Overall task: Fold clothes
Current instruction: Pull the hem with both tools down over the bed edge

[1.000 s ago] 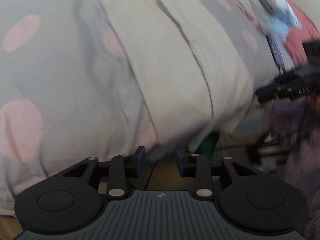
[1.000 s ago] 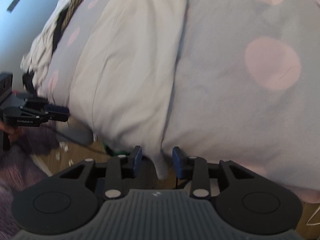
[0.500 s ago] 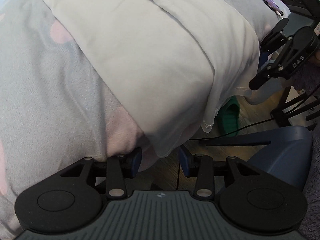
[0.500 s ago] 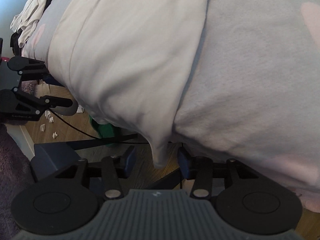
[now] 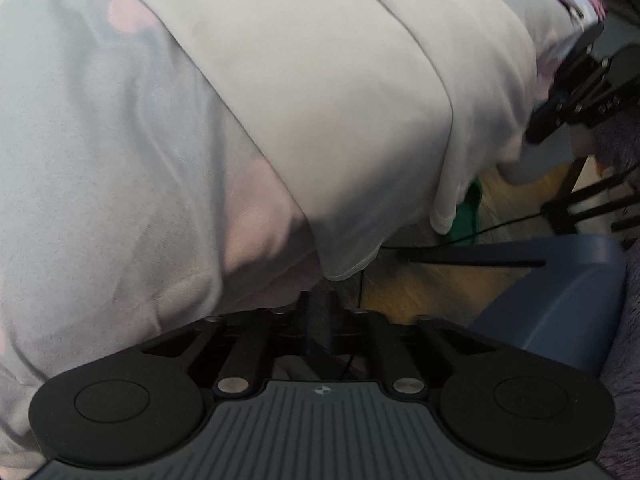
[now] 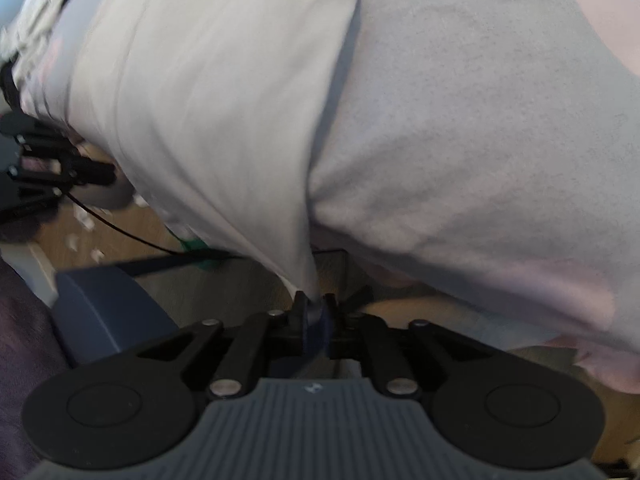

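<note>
A cream-white garment (image 5: pixel 340 92) lies spread over a bed with a grey cover with pink dots (image 5: pixel 100 140), its lower hem hanging over the bed's edge. My left gripper (image 5: pixel 319 304) is shut just below a hanging corner of the hem; no cloth shows between the fingers. My right gripper (image 6: pixel 314 308) is shut on the other hanging corner of the garment (image 6: pixel 224 92), which runs down into the closed fingers. Each gripper shows at the side of the other's view: the right one (image 5: pixel 576 96), the left one (image 6: pixel 48 164).
The grey dotted bed cover (image 6: pixel 480 120) fills most of both views. A blue chair (image 5: pixel 560 304) stands close by the bed on a wooden floor (image 5: pixel 420 288). A black cable (image 6: pixel 120 228) and a green object (image 5: pixel 468 216) lie on the floor. Other clothes (image 6: pixel 36 28) are piled further along the bed.
Both grippers have closed from open. The right one has taken hold of the garment's hanging corner. The left one has shut just below the other corner.
</note>
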`<state>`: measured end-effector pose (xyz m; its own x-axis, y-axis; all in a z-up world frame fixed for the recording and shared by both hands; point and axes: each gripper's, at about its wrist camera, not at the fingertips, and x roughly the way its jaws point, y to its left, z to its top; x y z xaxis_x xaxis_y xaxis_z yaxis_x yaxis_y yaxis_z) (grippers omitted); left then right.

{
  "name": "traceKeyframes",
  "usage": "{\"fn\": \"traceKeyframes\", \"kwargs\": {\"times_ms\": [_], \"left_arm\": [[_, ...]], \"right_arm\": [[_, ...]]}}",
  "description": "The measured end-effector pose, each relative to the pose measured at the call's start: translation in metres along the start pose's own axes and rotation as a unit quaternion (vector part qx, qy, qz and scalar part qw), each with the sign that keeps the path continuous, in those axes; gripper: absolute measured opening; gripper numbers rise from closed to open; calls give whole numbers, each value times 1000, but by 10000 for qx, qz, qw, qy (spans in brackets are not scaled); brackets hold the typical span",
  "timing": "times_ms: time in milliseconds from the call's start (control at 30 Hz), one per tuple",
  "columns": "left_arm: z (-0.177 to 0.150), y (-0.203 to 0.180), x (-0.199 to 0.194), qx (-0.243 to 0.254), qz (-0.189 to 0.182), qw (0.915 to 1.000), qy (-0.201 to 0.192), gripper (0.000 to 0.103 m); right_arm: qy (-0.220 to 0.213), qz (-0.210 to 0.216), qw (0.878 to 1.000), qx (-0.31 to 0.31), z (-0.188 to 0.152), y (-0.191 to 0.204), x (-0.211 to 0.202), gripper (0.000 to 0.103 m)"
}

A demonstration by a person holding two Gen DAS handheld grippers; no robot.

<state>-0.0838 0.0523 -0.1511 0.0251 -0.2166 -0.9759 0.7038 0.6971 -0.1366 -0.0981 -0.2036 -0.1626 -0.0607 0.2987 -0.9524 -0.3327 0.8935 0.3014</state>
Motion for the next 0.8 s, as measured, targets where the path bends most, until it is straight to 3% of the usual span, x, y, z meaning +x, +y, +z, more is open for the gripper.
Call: {"fn": "traceKeyframes", "kwargs": {"times_ms": [33, 67, 233, 367, 500, 567, 633, 700, 800], "left_arm": [[0, -2, 1, 49, -9, 10000, -6, 37], [0, -3, 2, 85, -66, 9999, -25, 37], [1, 0, 2, 2, -307, 9993, -223, 37], [4, 5, -4, -331, -472, 9971, -504, 25], [5, 20, -6, -868, -611, 9916, -736, 20], [5, 21, -3, -911, -704, 9903, -784, 17], [9, 9, 0, -700, -749, 9913, -826, 8], [14, 2, -2, -443, -738, 9929, -826, 6], [20, -4, -7, -188, -722, 9949, -672, 1]], "right_arm": [[-53, -65, 9999, -57, 0, 2, -1, 39], [-124, -92, 9998, -112, 1, 3, -3, 43], [-429, 3, 9987, -265, 4, 9, -8, 45], [-480, 81, 9987, -155, 1, 12, -2, 46], [-689, 513, 9958, 305, 1, 5, -3, 45], [-721, 659, 9940, 501, 3, 2, -1, 43], [-675, 693, 9938, 554, 4, 1, 1, 20], [-588, 717, 9944, 500, 9, 2, -2, 7], [-425, 732, 9960, 271, 10, 11, -6, 4]]}}
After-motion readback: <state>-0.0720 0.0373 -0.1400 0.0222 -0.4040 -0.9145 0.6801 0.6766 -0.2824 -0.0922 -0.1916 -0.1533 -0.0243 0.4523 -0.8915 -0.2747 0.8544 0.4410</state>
